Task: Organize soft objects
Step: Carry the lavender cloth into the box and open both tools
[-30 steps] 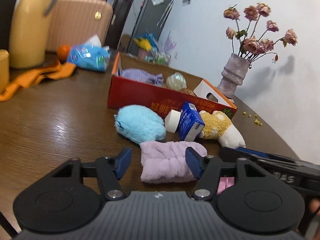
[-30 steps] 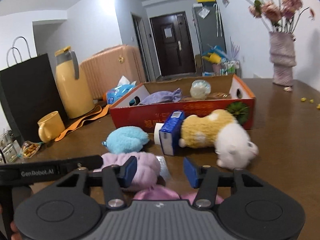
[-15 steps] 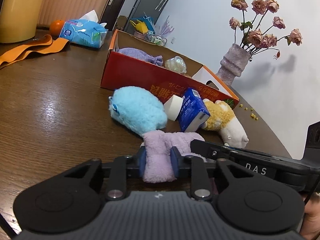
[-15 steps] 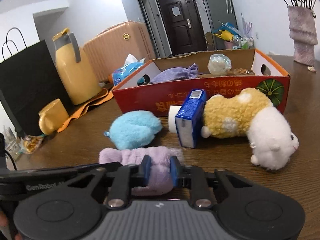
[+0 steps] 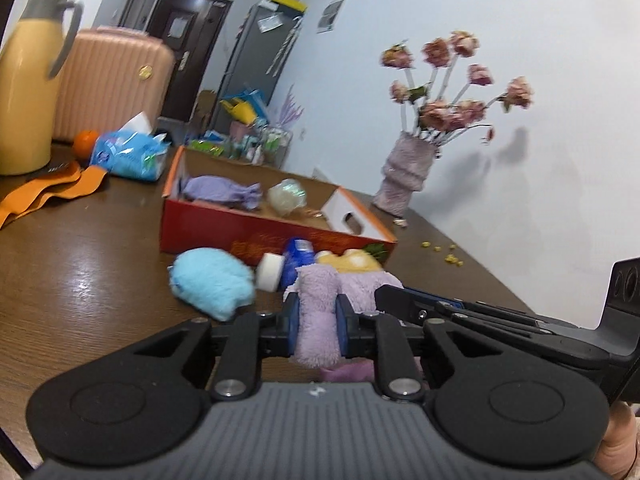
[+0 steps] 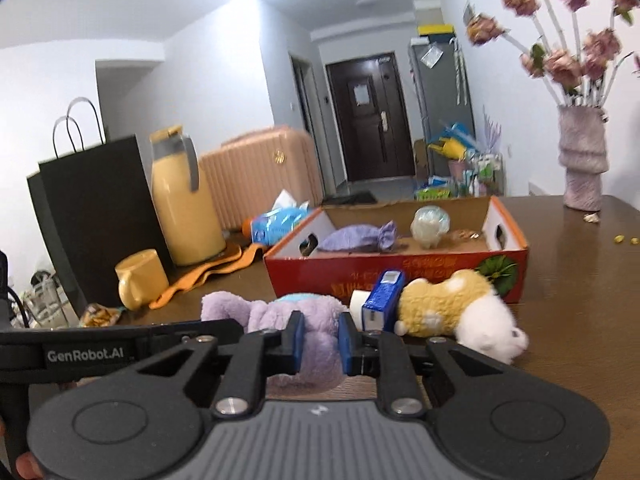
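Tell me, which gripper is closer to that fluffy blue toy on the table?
Left. The left gripper sits just beside the blue toy, clamping the purple cloth. The right gripper grips the cloth's far end.

Fluffy lilac plush cloth (image 5: 318,322), glossy dark wood table (image 5: 80,264), matt red cardboard box (image 6: 396,270).

Lilac plush cloth (image 5: 318,322) bunched, pinched at both ends; blue plush (image 5: 212,282), yellow-white plush (image 6: 452,306) lie before the red box (image 6: 400,268).
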